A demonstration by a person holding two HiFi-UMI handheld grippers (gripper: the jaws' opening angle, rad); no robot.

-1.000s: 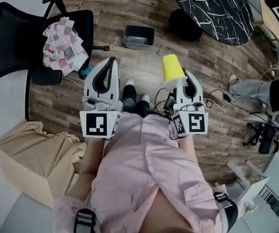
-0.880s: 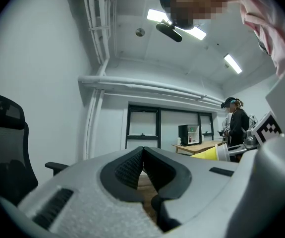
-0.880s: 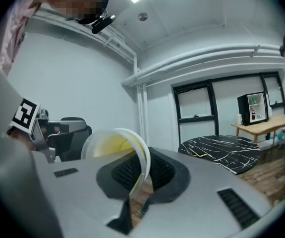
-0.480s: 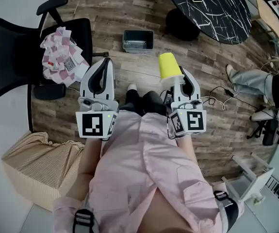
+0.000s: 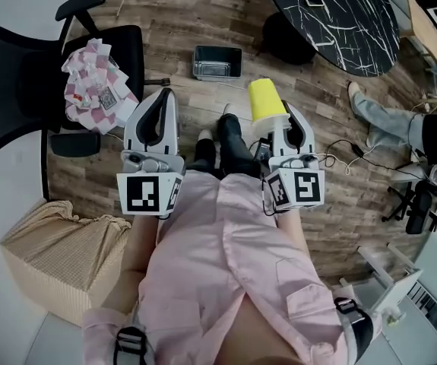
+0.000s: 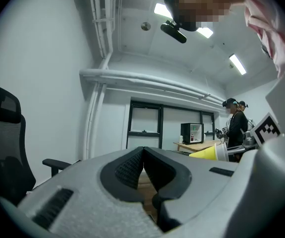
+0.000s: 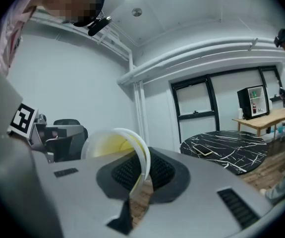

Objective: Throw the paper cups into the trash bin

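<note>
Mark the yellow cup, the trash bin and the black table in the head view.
yellow cup (image 5: 266, 101), head view, middle of its side wall.
trash bin (image 5: 216, 72), head view, its near outer wall.
black table (image 5: 332, 17), head view, a bare part of the top.

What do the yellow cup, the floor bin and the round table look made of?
The yellow cup looks like paper: matte yellow wall, thin white rolled rim. The bin is rigid and dark: plastic or metal, unclear. The round table has a smooth black top with white veins, marble or a marble-look laminate.
</note>
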